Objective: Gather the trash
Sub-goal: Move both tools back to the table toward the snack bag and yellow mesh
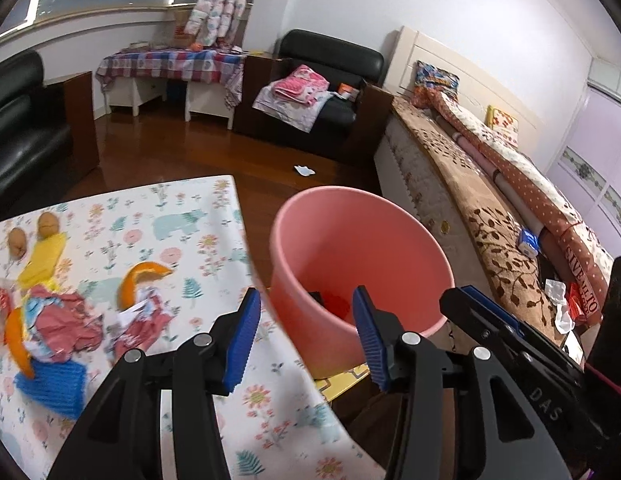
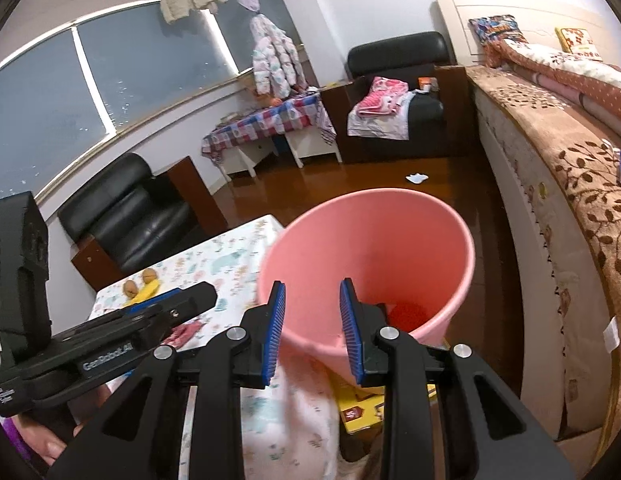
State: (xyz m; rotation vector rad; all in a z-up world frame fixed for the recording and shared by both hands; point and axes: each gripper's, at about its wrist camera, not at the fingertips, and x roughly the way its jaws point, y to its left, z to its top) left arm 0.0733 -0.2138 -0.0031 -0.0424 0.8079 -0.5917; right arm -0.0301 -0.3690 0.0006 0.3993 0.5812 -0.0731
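A pink bin (image 1: 390,216) stands on the floor beside the table; it also shows in the right wrist view (image 2: 390,232), with something red at its bottom (image 2: 406,314). My left gripper (image 1: 306,332) is open and empty, over the table's edge next to the bin. My right gripper (image 2: 312,328) is open and empty, over the bin's near rim. On the floral tablecloth (image 1: 190,240) lie orange peels (image 1: 140,278), crumpled red wrappers (image 1: 70,324), a yellow wrapper (image 1: 44,258), a blue mesh piece (image 1: 54,384) and two brown nuts (image 1: 48,224).
A bed with a brown blanket (image 1: 470,208) runs along the right, with a blue carton (image 1: 528,242) and papers on it. A black armchair (image 1: 322,92) stands behind, another (image 2: 122,216) at the left. A white scrap (image 1: 303,170) lies on the wooden floor.
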